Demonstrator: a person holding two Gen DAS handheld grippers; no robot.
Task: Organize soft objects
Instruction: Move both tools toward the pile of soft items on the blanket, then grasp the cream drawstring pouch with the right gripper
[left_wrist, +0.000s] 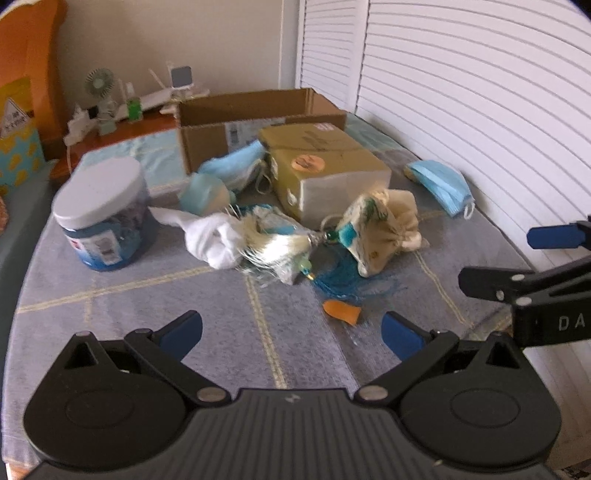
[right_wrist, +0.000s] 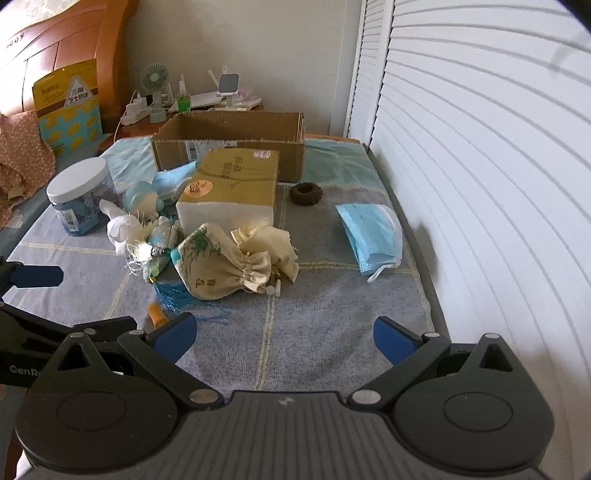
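Observation:
Soft things lie in a heap on the grey blanket: a cream drawstring pouch (right_wrist: 218, 266) (left_wrist: 373, 236), a white sock (left_wrist: 214, 240) (right_wrist: 120, 229), a feathered tassel toy (left_wrist: 277, 247), a small blue plush (left_wrist: 203, 194) (right_wrist: 142, 199), and blue face masks, one by the shutters (right_wrist: 371, 236) (left_wrist: 441, 184) and one by the box (left_wrist: 236, 164). An open cardboard box (right_wrist: 229, 144) (left_wrist: 255, 118) stands behind them. My left gripper (left_wrist: 291, 332) is open and empty, in front of the heap. My right gripper (right_wrist: 282, 339) is open and empty, to its right.
A yellow-topped tissue package (right_wrist: 231, 188) (left_wrist: 325, 166) lies in front of the box. A white-lidded jar (left_wrist: 103, 214) (right_wrist: 79, 195) stands at left. An orange scrap (left_wrist: 341, 312) and a dark ring (right_wrist: 306, 194) lie on the blanket. White shutters (right_wrist: 480, 184) bound the right side.

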